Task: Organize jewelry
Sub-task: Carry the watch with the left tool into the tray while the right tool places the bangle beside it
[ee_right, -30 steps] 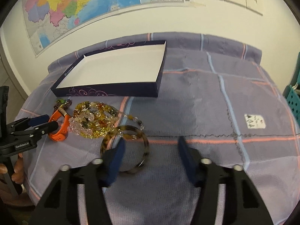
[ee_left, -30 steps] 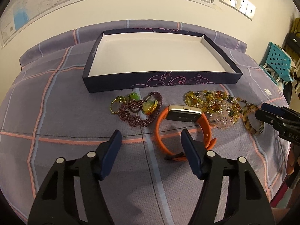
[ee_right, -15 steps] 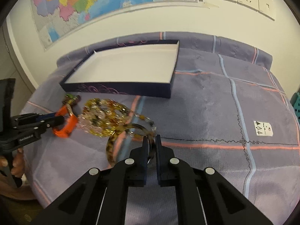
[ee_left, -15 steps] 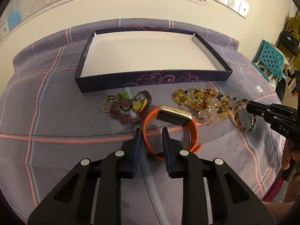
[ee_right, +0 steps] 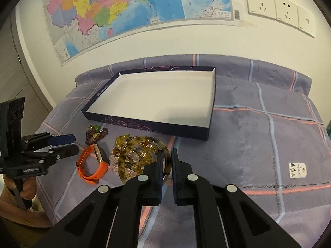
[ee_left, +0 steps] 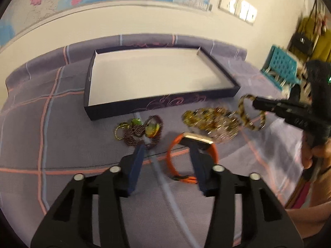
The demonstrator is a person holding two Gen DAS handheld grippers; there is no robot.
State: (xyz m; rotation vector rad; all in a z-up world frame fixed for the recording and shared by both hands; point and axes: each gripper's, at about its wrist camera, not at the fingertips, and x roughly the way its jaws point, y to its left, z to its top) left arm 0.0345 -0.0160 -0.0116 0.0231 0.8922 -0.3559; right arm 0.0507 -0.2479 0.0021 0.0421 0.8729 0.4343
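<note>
A dark shallow box with a white inside (ee_left: 165, 103) (ee_right: 144, 124) lies on the purple checked cloth. In front of it lie a dark bead necklace with green stones (ee_left: 142, 129) (ee_right: 96, 133), an orange watch band (ee_left: 175, 144) (ee_right: 91, 165) and a heap of amber beads (ee_left: 209, 119) (ee_right: 122, 142). My right gripper (ee_right: 167, 161) (ee_left: 256, 104) is shut on a tortoiseshell bangle (ee_right: 124, 161) (ee_left: 242, 107) and holds it above the cloth. My left gripper (ee_left: 167, 147) (ee_right: 68, 143) is open, its fingers astride the gap between necklace and watch band.
A wall with a map (ee_right: 124, 10) and sockets (ee_right: 279, 8) stands behind the table. A teal basket (ee_left: 279, 66) stands beyond the table's right edge. A white label (ee_right: 298, 169) lies on the cloth at right.
The right gripper closed on the bangle and lifted it off the cloth. The left gripper closed, then opened again near the watch band.
</note>
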